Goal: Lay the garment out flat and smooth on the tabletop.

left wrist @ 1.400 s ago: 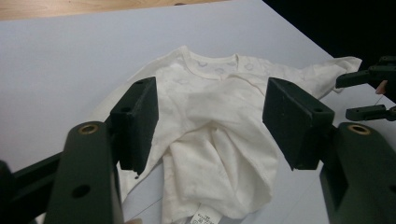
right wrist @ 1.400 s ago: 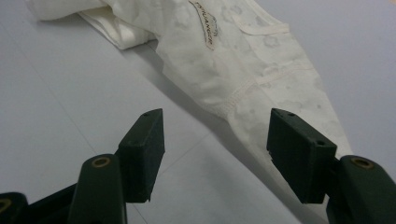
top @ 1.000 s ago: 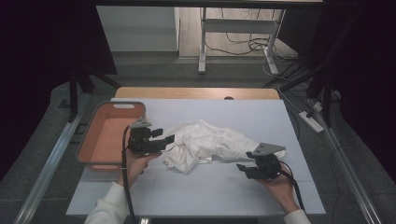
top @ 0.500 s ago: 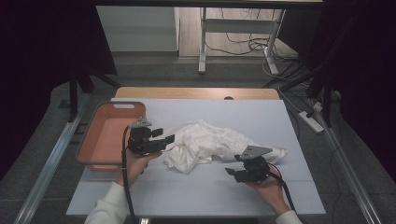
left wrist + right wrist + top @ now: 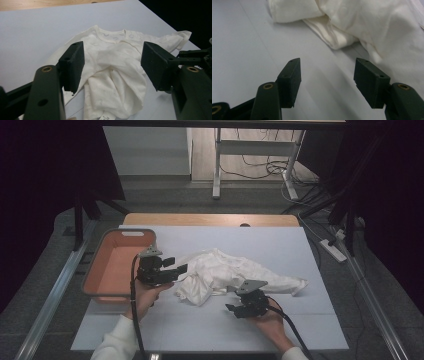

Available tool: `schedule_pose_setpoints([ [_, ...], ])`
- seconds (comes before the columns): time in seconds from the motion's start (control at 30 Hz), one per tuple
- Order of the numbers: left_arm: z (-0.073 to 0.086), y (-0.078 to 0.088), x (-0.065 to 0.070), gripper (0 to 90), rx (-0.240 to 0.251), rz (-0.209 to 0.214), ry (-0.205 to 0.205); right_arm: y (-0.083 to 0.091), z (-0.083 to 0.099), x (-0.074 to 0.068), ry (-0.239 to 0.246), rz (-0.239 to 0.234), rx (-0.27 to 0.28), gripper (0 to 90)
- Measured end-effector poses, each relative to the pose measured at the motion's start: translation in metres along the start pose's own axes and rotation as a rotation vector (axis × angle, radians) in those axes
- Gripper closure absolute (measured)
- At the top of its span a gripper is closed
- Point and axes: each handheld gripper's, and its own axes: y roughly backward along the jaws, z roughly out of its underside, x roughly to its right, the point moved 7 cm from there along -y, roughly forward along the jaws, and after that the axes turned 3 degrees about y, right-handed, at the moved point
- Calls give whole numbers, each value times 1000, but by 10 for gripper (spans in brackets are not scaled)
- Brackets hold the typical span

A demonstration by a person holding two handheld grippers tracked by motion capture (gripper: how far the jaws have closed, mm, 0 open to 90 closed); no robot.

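High view: a white garment [image 5: 227, 272] lies crumpled at the middle of the table [image 5: 200, 330], with one sleeve stretched out flat toward the right edge. In the left tool view the garment [image 5: 112, 72] reads as a small shirt with a ribbed round neckline, snap fasteners at the shoulder opening and a printed label at its lower hem; the cloth is off-white and heavily creased, with its lower part folded over on itself.

An orange bin [image 5: 116, 267] with a grey rim sits at the left edge of the table, well apart from the garment. Its visible interior holds nothing.

Left tool [image 5: 175, 266] is held between bin and garment, pointing right at the near edge of the cloth. Its jaws stand apart, framing the shirt without pressing it.

Right tool [image 5: 235, 310] is low over the table, just in front of the garment, pointing left. Its jaws have just been closing slightly but remain apart, with bare table between them. In the right tool view, a folded edge of the cloth [image 5: 337, 37] lies just beyond the jaw tips.
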Motion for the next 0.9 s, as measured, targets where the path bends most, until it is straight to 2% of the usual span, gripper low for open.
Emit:
schedule_pose_setpoints([
  [0.1, 0, 0, 0, 357, 2, 3, 3, -6, -8, 0, 3, 16, 7, 396],
  [0.2, -1, 1, 1, 357, 8, 5, 6, -12, -14, 2, -19, 21, 24, 401],
  [0.4, -1, 2, 3, 357, 12, 8, 2, -23, -19, -2, -7, 14, 7, 403],
  [0.53, 0, 1, 4, 357, 8, 6, 2, -29, -19, -3, 9, 34, -18, 404],
  [0.67, 1, -1, 3, 357, 1, 5, 3, -31, -19, 1, -5, 55, -19, 416],
  [0.73, 2, -2, 3, 357, -4, 3, 1, -32, -18, 7, -20, 76, -24, 431],
  [0.9, 3, -4, 4, 357, -7, 5, -1, -33, -18, 11, -32, 71, -21, 517],
])
